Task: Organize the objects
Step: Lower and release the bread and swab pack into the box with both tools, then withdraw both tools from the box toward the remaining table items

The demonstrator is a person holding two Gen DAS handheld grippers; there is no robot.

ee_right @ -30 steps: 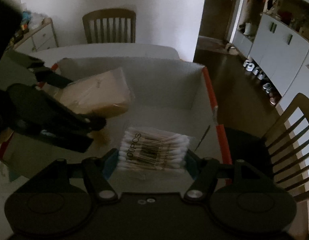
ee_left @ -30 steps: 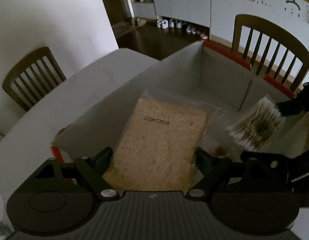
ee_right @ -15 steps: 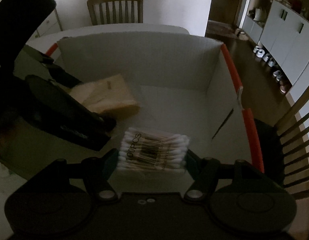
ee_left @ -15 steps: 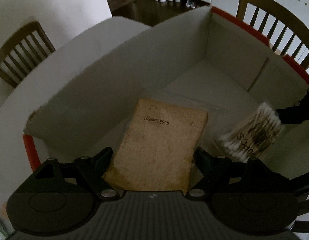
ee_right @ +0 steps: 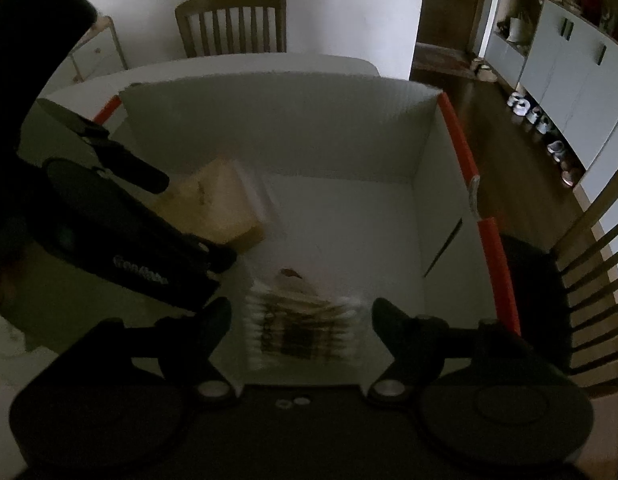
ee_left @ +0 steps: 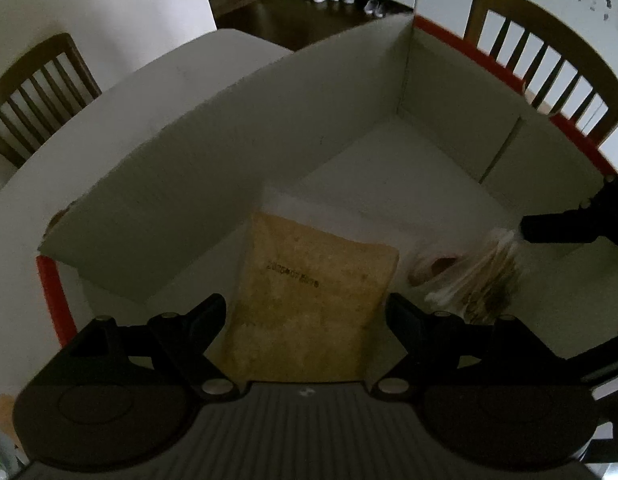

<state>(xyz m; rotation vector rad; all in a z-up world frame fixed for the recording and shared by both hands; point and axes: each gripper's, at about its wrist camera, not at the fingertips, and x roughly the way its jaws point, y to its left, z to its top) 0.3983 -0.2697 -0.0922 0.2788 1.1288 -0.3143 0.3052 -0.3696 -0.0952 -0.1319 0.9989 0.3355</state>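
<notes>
Dim dining room, wooden chairs round a pale table (ee_left: 129, 120); on it the big white cardboard box with orange-red rim (ee_left: 237, 148).

Left wrist view: my left tongs (ee_left: 305, 316) point down into the box, clenched on the bagged slice of brown bread w/ printed date stamp (ee_left: 309, 304). Same grip as a sec ago, but the box walls now rise higher round the slice, so it's lower in. Right of my tips, blurred, sits the clear pack of cotton swabs (ee_left: 473, 284).

Right wrist view: my right tongs (ee_right: 301, 316) have just been opening. The swab pack (ee_right: 301, 328) lies between the jaws, smeared, pads look clear of it, so released, prob. dropping onto the box floor (ee_right: 349, 216). Bread (ee_right: 217, 204) up-left, under my left tool.

Swabs: stowed, I'd say. Bread next: let go.
</notes>
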